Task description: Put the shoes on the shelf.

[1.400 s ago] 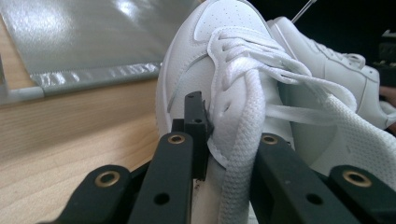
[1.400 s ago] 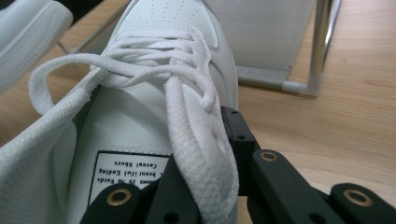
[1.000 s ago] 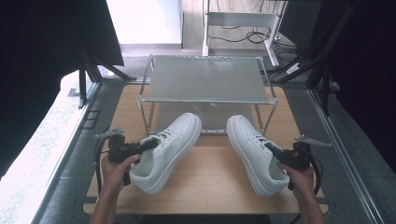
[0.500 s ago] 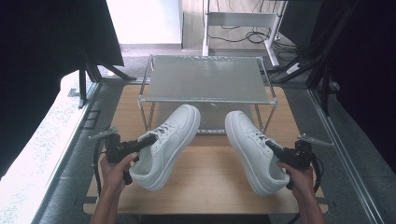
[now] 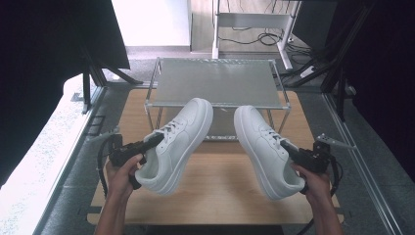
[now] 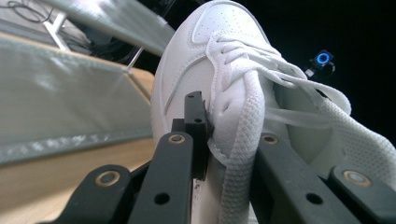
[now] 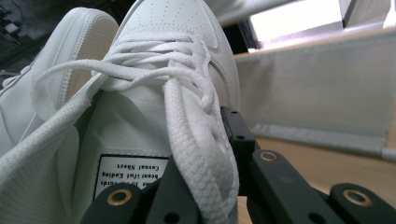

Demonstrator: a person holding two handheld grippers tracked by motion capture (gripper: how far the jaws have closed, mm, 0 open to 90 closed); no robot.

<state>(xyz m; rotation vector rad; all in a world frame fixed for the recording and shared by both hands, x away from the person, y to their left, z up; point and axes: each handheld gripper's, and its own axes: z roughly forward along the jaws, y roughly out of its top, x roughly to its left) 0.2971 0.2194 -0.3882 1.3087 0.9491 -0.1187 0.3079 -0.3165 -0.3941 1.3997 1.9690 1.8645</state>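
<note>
Two white lace-up sneakers hang in the air above the wooden table (image 5: 220, 196). My left gripper (image 5: 155, 139) is shut on the side wall and laces of the left sneaker (image 5: 178, 142), whose toe points at the wire rack (image 5: 215, 81). In the left gripper view its jaws pinch the left sneaker (image 6: 224, 93) by the eyelet edge. My right gripper (image 5: 286, 147) is shut on the right sneaker (image 5: 264, 147) in the same way. The right gripper view has the right sneaker (image 7: 163, 84) with its tongue label, and the left sneaker (image 7: 70, 51) beyond it.
A low metal rack with a mesh shelf stands at the back of the table, its front edge (image 5: 215, 104) just under the two toes. Black frame posts (image 5: 90, 73) and cables (image 5: 274, 36) ring the table. Bare wood lies below the sneakers.
Both sneakers have risen and moved forward, so their toes now reach the rack's front edge. The grip on each is unchanged.
</note>
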